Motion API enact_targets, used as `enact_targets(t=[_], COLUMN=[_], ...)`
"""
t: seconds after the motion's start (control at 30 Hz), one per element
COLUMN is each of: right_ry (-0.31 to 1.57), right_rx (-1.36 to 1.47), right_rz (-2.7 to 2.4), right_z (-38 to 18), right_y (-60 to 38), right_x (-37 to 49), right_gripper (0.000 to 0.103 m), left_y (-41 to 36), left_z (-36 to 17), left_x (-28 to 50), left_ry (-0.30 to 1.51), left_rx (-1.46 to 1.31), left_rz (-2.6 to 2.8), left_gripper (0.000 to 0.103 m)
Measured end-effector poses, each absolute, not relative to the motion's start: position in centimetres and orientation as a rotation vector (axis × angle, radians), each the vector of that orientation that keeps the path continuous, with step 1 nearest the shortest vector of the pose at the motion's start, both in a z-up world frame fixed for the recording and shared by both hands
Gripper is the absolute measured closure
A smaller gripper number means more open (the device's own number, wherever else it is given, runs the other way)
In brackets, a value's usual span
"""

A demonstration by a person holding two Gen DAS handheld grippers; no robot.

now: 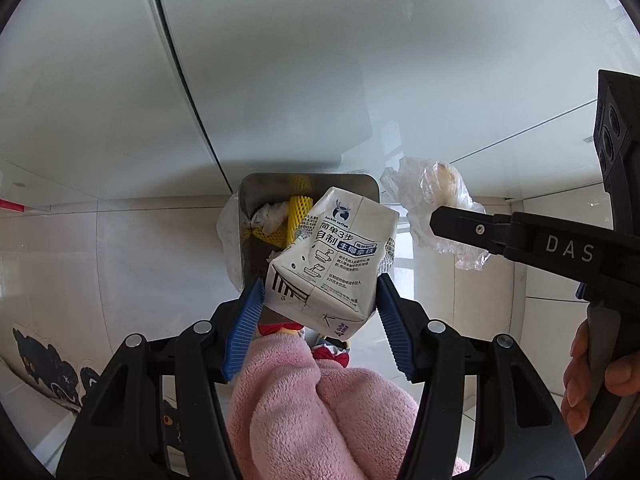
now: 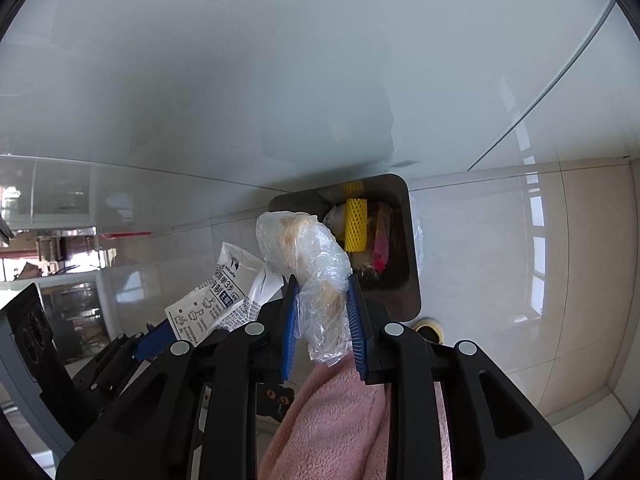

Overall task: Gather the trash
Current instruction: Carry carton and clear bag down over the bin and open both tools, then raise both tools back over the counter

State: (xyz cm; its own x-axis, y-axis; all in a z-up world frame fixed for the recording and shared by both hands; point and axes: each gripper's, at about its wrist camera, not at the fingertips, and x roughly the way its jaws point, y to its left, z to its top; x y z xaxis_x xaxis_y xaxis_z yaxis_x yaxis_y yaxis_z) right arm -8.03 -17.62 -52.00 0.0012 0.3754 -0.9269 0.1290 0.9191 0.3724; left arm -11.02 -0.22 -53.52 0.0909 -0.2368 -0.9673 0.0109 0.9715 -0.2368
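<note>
My left gripper (image 1: pixel 320 300) is shut on a white drink carton (image 1: pixel 332 256) with blue print, held above a dark metal trash bin (image 1: pixel 250 192) on the floor. The bin holds yellow foam netting (image 1: pixel 298 208) and crumpled paper. My right gripper (image 2: pixel 322 312) is shut on a crumpled clear plastic bag (image 2: pixel 308 256) with something beige inside. It holds the bag just left of the bin (image 2: pixel 408 240). The right gripper (image 1: pixel 452 224) and its bag (image 1: pixel 424 196) show in the left wrist view beside the carton. The carton (image 2: pixel 216 296) shows at the left of the right wrist view.
The bin stands against a pale glass wall (image 1: pixel 280 60) on a light tiled floor (image 1: pixel 120 260). Pink fleece-clad legs (image 1: pixel 304 408) are under both grippers. A small round drain (image 2: pixel 428 326) sits on the floor near the bin. A black cat-patterned mat (image 1: pixel 52 364) lies at lower left.
</note>
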Motion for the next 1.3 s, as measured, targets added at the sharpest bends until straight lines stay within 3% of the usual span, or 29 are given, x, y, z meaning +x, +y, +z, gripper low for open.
enact_targets(t=[0.07, 0.1, 0.13, 0.43, 0.53, 0.73, 0.9, 1.03, 1.3], right_ry=[1.577, 1.577, 1.574, 1.541, 1.5, 1.403, 1.301, 1.206, 1.073], right_rx=[0.412, 0.418, 0.419, 0.407, 0.381, 0.35, 0.337, 0.341, 0.343], right_rz=[0.201, 0.2, 0.198, 0.202, 0.196, 0.19, 0.186, 0.168, 0.152], right_z=[-52.2, -52.4, -52.4, -48.1, -44.5, -36.2, -29.6, -25.1, -19.9], right_y=[-17.4, -17.6, -17.6, -18.5, -19.5, -21.9, -23.4, -24.6, -25.4], right_x=[-7.9, -7.6, -7.6, -7.2, -7.8, -8.8, -8.7, -7.8, -3.3], right_gripper=[0.068, 0.054, 0.05, 0.046, 0.038, 0.031, 0.029, 0.018, 0.018], left_y=[-0.2, -0.1, -0.1, 0.5, 0.5, 0.0, 0.1, 0.6, 1.5], left_z=[-53.6, -53.5, -53.3, -47.7, -43.9, -35.5, -29.6, -25.9, -20.4], left_x=[-10.9, -10.9, -10.9, -10.9, -11.1, -11.1, -10.6, -9.7, -5.0], left_ry=[1.475, 1.472, 1.468, 1.422, 1.373, 1.276, 1.184, 1.126, 1.032], left_rx=[-0.186, -0.185, -0.181, -0.169, -0.164, -0.173, -0.183, -0.184, -0.159], left_rz=[-0.183, -0.179, -0.175, -0.146, -0.143, -0.148, -0.136, -0.123, -0.125], left_gripper=[0.045, 0.041, 0.04, 0.033, 0.027, 0.024, 0.015, 0.015, 0.014])
